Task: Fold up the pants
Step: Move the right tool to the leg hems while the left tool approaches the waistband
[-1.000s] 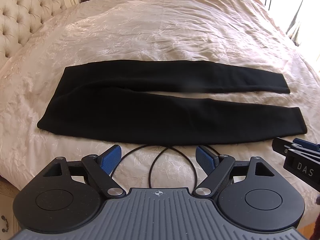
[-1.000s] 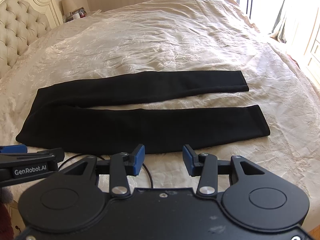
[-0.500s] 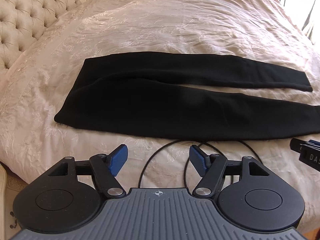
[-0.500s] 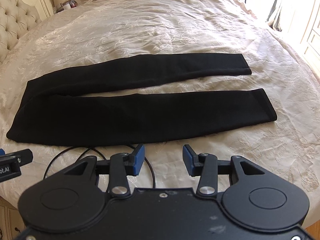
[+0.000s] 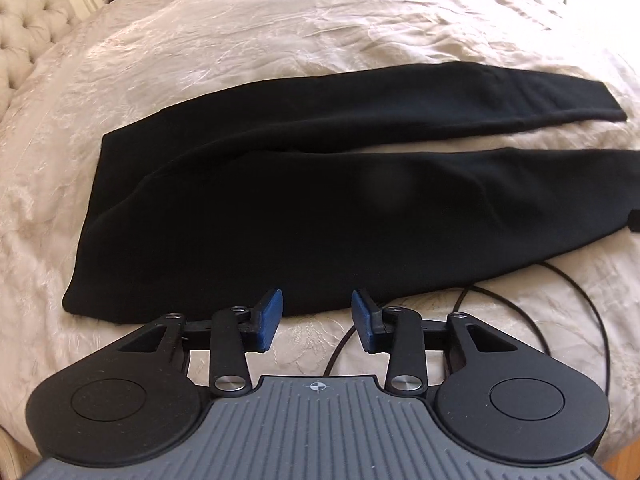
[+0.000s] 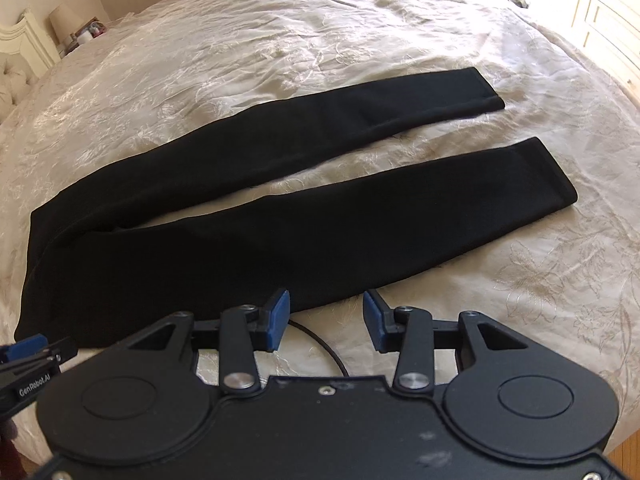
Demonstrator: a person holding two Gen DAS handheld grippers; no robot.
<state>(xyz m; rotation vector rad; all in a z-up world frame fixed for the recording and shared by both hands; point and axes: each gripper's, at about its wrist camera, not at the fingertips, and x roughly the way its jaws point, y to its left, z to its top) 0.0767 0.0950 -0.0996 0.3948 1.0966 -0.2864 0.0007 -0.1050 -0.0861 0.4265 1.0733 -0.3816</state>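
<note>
Black pants (image 5: pixel 304 208) lie flat on the cream bedspread, waist at the left, two legs stretching right with a gap between them. They also show in the right wrist view (image 6: pixel 256 236), where both leg hems are visible. My left gripper (image 5: pixel 317 318) is open and empty, just above the near edge of the near leg close to the waist. My right gripper (image 6: pixel 326 320) is open and empty, at the near edge of the near leg around its middle. The left gripper's side shows at the left edge of the right wrist view (image 6: pixel 28 368).
A black cable (image 5: pixel 560 320) loops on the bedspread (image 5: pixel 280 32) between the grippers and the bed's near edge. A tufted headboard (image 5: pixel 28 24) stands at the far left. A nightstand with a lamp (image 6: pixel 64 24) is beyond it. Wooden floor shows at bottom right.
Both grippers have moved forward and down toward the pants' near edge. The left gripper's fingers have drawn somewhat closer together; the right gripper's have spread a little wider.
</note>
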